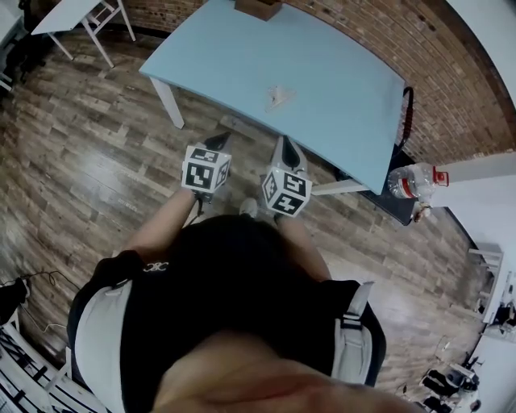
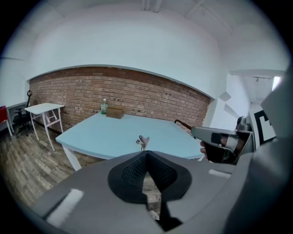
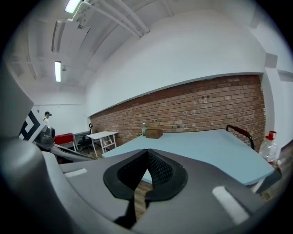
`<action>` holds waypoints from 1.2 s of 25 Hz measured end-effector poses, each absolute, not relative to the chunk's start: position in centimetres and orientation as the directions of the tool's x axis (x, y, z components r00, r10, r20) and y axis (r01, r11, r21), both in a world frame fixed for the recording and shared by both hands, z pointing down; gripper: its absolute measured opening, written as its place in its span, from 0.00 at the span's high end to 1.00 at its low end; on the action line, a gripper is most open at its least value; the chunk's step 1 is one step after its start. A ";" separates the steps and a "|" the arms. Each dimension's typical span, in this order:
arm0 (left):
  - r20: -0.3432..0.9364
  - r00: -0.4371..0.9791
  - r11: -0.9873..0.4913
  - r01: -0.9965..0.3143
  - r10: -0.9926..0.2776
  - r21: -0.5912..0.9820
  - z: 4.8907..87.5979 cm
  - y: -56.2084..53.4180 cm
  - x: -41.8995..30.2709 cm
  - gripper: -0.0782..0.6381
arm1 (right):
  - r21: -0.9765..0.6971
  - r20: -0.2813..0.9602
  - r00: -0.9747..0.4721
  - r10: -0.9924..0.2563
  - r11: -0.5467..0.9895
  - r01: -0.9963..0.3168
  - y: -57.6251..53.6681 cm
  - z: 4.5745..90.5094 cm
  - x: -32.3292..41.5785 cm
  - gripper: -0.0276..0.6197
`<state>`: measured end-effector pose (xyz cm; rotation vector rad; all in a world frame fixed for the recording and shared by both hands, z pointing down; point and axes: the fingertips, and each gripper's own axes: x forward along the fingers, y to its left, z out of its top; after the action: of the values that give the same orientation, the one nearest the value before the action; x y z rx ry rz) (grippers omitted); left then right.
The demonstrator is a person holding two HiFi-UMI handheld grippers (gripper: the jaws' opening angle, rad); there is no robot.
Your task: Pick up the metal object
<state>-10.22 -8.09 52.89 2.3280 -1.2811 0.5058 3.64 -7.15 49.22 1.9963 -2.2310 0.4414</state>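
A small shiny metal object (image 1: 278, 97) lies near the middle of the light blue table (image 1: 339, 89). In the left gripper view the metal object (image 2: 143, 141) shows just beyond my jaw tips, well out of reach. My left gripper (image 1: 218, 142) and right gripper (image 1: 288, 147) hang side by side over the wooden floor, short of the table's near edge. Seen from its own camera, the left gripper (image 2: 146, 153) is shut with nothing in it. The right gripper (image 3: 147, 151) is also shut and empty, and it points at the table's right part.
A brown wooden box (image 1: 258, 8) and a green bottle (image 2: 104, 106) stand at the table's far edge by the brick wall. A clear water bottle (image 1: 413, 179) and a dark chair (image 1: 405, 113) are to the right. A white side table (image 1: 81, 16) stands far left.
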 end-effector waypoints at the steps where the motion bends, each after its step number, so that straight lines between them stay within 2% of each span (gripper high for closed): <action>1: 0.507 0.505 -0.477 -0.857 -0.698 0.196 52.7 -9.0 -9.8 0.89 | -0.143 0.277 -0.131 -0.952 0.094 -0.985 -8.2 49.1 4.0 0.94; 21: 0.576 0.472 -0.461 -0.869 -0.668 0.178 53.4 -20.4 2.8 0.89 | -0.220 0.299 -0.132 -0.945 0.066 -0.973 -18.6 50.9 17.2 0.94; 30: 0.586 0.439 -0.434 -0.887 -0.681 0.159 53.3 -22.7 4.3 0.89 | -0.245 0.316 -0.145 -0.938 0.067 -0.967 -20.7 52.2 19.9 0.94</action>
<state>4.28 -22.70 53.34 2.2471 -1.3209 0.6172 19.85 -20.71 52.17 2.0037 -2.2393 0.6164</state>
